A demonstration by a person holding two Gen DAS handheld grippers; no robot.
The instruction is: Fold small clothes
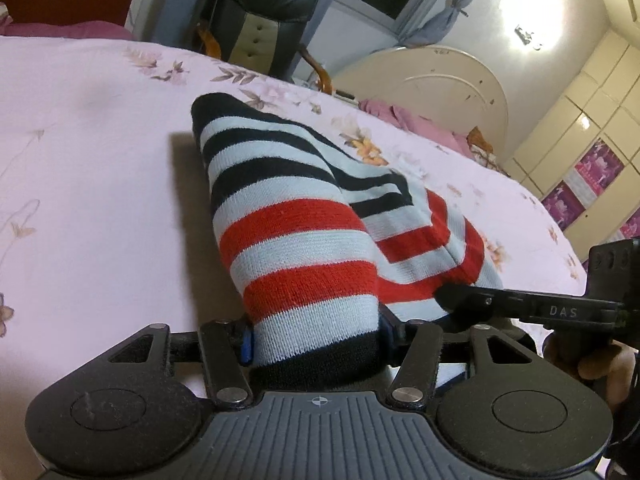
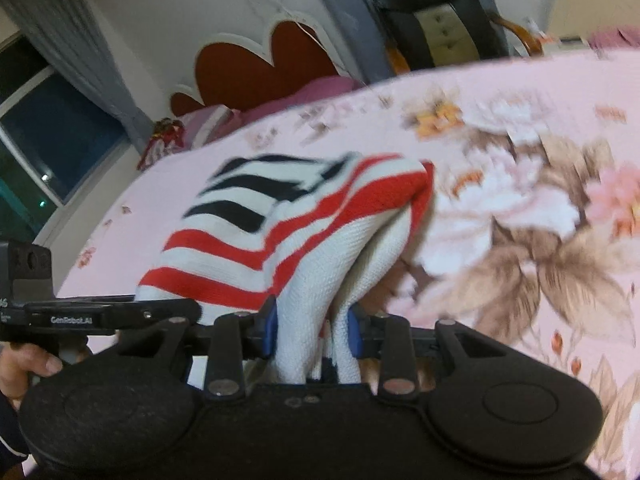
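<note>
While the striped sock [image 1: 296,248] lies partly on the bed [image 1: 100,184], left gripper [image 1: 316,342] and right gripper [image 2: 312,330] each pinch one end, apparently for folding it over.

The right gripper [image 2: 313,330] pinches a bunched striped garment [image 2: 280,224] over the pink floral bedspread [image 2: 520,200]; the left gripper [image 2: 120,314] reaches in alongside.

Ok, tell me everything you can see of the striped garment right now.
The striped garment is a ribbed knit with black, white and red bands. It is bunched and folded over itself, its far end resting on the pink floral bedspread. The left gripper and right gripper each clamp a near edge.
</note>
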